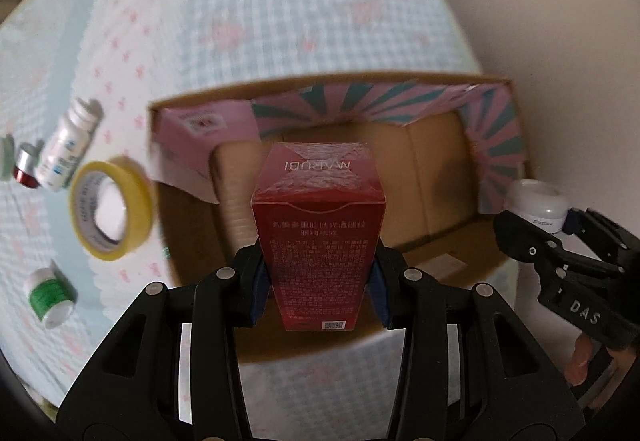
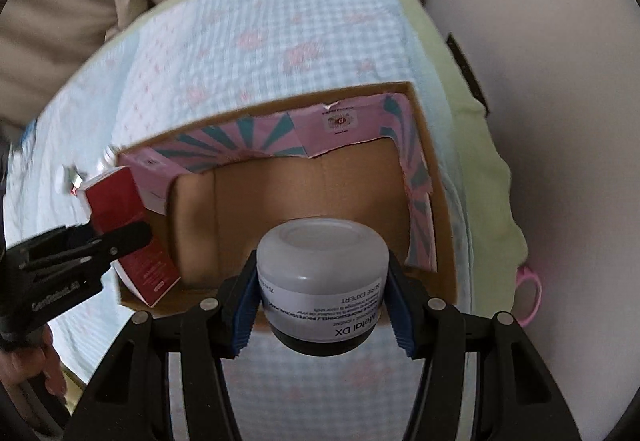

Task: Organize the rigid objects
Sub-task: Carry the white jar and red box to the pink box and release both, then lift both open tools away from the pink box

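Note:
My left gripper (image 1: 318, 283) is shut on a tall red carton (image 1: 318, 225) and holds it upright over the open cardboard box (image 1: 436, 169). That carton (image 2: 132, 233) and the left gripper (image 2: 116, 237) also show at the left of the right wrist view, over the box's left part. My right gripper (image 2: 322, 301) is shut on a white jar (image 2: 322, 273) with a dark base, above the near edge of the cardboard box (image 2: 304, 193). In the left wrist view the jar (image 1: 538, 207) and right gripper (image 1: 536, 227) hang by the box's right side. A pink carton (image 1: 208, 129) lies inside the box at its far left.
On the blue checked quilt (image 1: 240, 21) left of the box lie a yellow tape roll (image 1: 112, 209), a white bottle (image 1: 68, 147), a small red-capped vial (image 1: 26, 167) and a green-labelled pot (image 1: 50, 295). A pale wall (image 2: 560, 121) runs along the right. A pink handle (image 2: 530, 293) pokes out beside the quilt.

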`<state>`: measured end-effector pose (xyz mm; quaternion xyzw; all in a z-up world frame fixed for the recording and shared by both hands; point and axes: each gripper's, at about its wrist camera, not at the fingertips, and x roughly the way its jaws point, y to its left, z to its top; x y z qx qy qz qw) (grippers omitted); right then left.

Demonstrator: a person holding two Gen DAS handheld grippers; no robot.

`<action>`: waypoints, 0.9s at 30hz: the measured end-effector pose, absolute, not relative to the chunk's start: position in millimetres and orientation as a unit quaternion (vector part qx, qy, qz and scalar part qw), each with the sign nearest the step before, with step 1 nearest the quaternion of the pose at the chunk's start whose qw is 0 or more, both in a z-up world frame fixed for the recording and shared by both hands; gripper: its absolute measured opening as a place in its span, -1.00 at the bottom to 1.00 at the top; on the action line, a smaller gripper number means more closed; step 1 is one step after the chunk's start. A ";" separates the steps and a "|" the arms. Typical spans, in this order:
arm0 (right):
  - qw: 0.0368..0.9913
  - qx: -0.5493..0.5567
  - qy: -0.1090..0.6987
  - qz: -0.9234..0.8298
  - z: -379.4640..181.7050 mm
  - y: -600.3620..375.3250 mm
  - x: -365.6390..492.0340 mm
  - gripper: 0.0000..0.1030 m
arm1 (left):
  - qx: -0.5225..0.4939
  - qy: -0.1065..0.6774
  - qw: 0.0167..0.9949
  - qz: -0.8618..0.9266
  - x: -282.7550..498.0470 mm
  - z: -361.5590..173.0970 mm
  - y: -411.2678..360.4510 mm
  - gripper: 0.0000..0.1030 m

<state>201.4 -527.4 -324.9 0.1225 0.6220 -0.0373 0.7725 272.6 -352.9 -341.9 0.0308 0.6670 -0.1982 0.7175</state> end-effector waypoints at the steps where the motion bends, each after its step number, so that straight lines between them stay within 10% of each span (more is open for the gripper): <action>1: 0.771 0.115 0.626 -0.032 -331.1 -528.1 204.6 0.01 | 0.036 0.671 0.714 -0.195 273.7 -348.7 -355.9 -0.27; 11: 0.756 0.072 0.650 0.010 -375.5 -530.6 226.9 0.01 | 0.078 0.685 0.702 -0.181 285.5 -381.0 -376.7 -0.23; 12: 0.757 0.072 0.650 0.014 -376.1 -531.2 228.2 0.02 | 0.091 0.683 0.701 -0.182 286.8 -381.0 -379.6 -0.05; 14: 0.752 0.068 0.656 0.018 -381.7 -530.7 231.3 0.02 | 0.120 0.682 0.700 -0.174 288.1 -381.2 -382.8 0.90; 15: 0.748 0.065 0.660 0.018 -384.2 -530.6 233.7 0.12 | 0.122 0.679 0.702 -0.176 287.6 -379.9 -380.9 1.00; 16: 0.745 0.066 0.663 0.014 -385.8 -531.6 234.9 0.61 | 0.110 0.677 0.705 -0.182 285.9 -377.4 -375.3 1.00; 18: 0.753 0.075 0.654 0.001 -383.9 -537.4 232.9 0.95 | 0.099 0.680 0.704 -0.181 283.5 -376.2 -366.9 1.00; 27: 0.781 0.122 0.612 -0.011 -362.7 -546.7 214.1 0.99 | 0.097 0.671 0.711 -0.188 264.0 -365.0 -343.6 1.00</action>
